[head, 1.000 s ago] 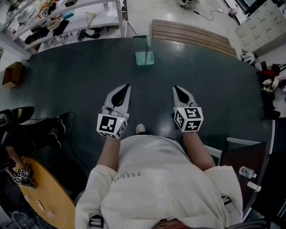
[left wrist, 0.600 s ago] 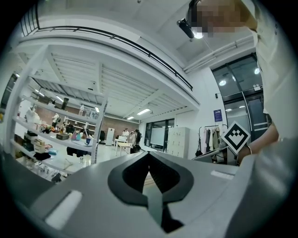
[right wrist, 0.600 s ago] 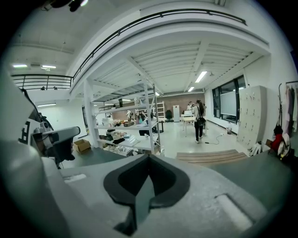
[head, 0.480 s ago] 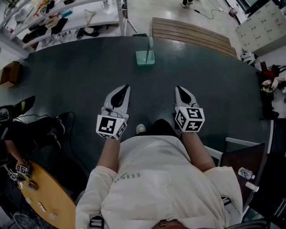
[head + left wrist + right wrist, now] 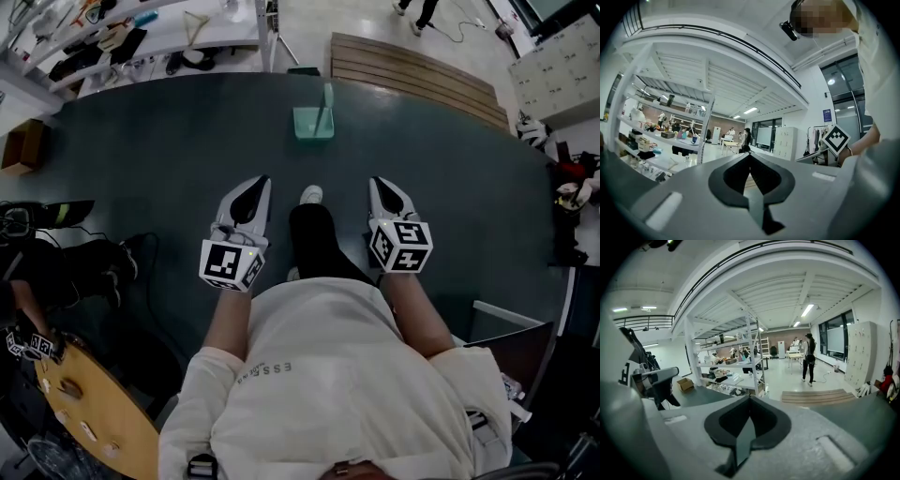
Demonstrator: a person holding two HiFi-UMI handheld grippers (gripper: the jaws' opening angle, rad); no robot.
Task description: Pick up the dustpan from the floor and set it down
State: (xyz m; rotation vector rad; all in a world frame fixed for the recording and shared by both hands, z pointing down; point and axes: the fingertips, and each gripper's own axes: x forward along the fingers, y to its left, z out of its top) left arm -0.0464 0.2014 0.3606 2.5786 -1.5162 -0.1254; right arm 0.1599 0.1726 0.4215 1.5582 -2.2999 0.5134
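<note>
Moved: black-trousered leg swung forward between the two claws since a second ago; white shoe now level with the claw tips, earlier only peeking out by the shirt hem.
Left claw: shut, jaws meeting at the tip, nothing between them, touching nothing; tips together in own view too.
Right claw: shut as well, empty, clear of the floor; jaws pressed together in own view.
Dustpan: pale green, on the dark mat, handle standing up; straight ahead of the shoe, well apart from both claws, untouched; contents not readable.
Box: cardboard box at the mat's left edge; inside not visible.
Shelves: beyond the mat, upper left, loaded with small clutter.
Steps: wooden steps beyond the mat, right of the dustpan.
Counter: round, wooden, lower left, a few small items on top.
Hands: forearms stretched forward from the torso, side by side, marker cubes facing up; left claw held level, right claw tipped somewhat downward.
</note>
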